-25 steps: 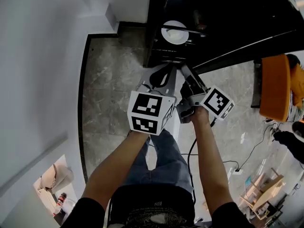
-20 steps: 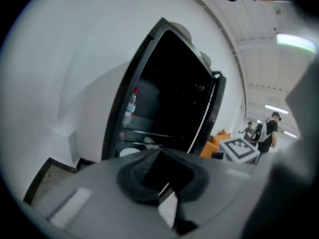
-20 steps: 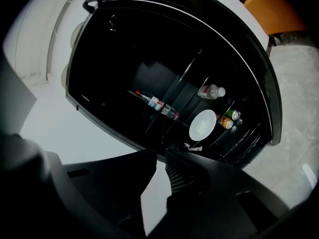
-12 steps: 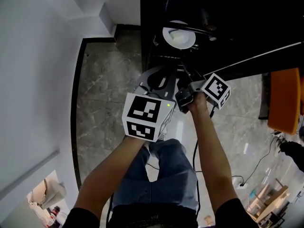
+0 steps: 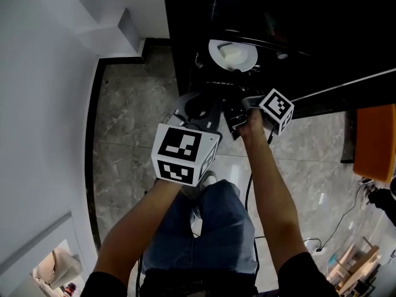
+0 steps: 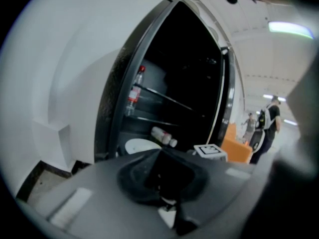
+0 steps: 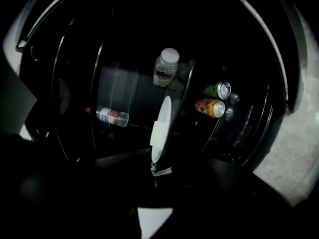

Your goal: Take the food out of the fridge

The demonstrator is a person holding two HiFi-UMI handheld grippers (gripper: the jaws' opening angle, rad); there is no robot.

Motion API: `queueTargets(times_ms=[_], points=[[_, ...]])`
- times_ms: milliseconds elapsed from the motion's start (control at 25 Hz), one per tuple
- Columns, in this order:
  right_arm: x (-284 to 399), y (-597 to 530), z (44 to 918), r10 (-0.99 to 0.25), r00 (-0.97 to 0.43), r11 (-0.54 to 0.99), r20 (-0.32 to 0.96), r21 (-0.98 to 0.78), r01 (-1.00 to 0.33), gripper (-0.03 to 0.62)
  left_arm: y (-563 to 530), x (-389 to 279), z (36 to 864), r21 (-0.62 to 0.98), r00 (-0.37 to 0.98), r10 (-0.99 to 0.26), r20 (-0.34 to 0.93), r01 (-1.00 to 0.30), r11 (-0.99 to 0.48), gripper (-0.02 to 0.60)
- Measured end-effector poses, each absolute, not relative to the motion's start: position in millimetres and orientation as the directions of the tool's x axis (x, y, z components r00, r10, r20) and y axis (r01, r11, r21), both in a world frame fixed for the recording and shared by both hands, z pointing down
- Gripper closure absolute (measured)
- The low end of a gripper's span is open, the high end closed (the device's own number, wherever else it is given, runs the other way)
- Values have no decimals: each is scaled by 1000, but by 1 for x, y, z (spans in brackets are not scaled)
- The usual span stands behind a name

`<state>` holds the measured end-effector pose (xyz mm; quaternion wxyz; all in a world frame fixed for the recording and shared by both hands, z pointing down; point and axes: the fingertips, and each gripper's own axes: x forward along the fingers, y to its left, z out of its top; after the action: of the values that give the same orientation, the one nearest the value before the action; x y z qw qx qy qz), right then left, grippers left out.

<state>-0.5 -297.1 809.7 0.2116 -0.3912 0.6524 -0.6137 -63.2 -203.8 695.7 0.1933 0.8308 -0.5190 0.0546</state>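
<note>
Evidently the reach is only at its start. The fridge [image 5: 185, 42] stands open on the far side, and both tools hang in front of it, touching nothing inside. The left gripper [image 5: 199, 104] is a little nearer and further left, its jaws together with nothing between them. It looks parked aside so that the other hand has the opening to itself.

The right gripper [image 7: 157, 173] points into the dark interior, its jaws likewise closed on nothing. Its tips aim at the near edge of the white plate [image 5: 233, 54] but remain apart from it. That plate sits on a low shelf close to the front, and the pale block of food [image 7: 158, 131] lies on it, within easy reach.

In the right gripper view the plate appears edge-on. This suggests the tool is rolled onto its side, probably so one jaw can go over the rim and one under it.

A bottle [image 7: 165, 66], an orange can [image 7: 210, 107] and a green can [image 7: 218, 90] lie farther in, clear of the plate.

The jaws will have to part before they can take the rim. A one-sided grip could tip the plate and let the food slide.
</note>
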Motion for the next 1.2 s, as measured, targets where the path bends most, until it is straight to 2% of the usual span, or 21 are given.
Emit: queueTargets(times_ms=[320, 400, 480, 600, 1200], points=[[-9, -316, 811, -773, -610, -115, 175, -984, -137, 502, -212, -73, 711, 263, 441, -844, 307, -891, -370, 580], [-10, -318, 812, -773, -611, -139, 172, -985, -102, 522, -213, -73, 711, 268, 438, -844, 309, -892, -365, 580], [-10, -318, 815, -773, -610, -155, 175, -984, -85, 568, -213, -73, 711, 269, 436, -844, 314, -893, -361, 580], [-8, -317, 817, -775, -608, -176, 172, -983, -54, 578, -213, -74, 712, 269, 434, -842, 321, -894, -358, 580], [3, -259, 773, -751, -629, -197, 203, -977, -80, 582, -182, -71, 672, 294, 427, -824, 371, -896, -332, 580]])
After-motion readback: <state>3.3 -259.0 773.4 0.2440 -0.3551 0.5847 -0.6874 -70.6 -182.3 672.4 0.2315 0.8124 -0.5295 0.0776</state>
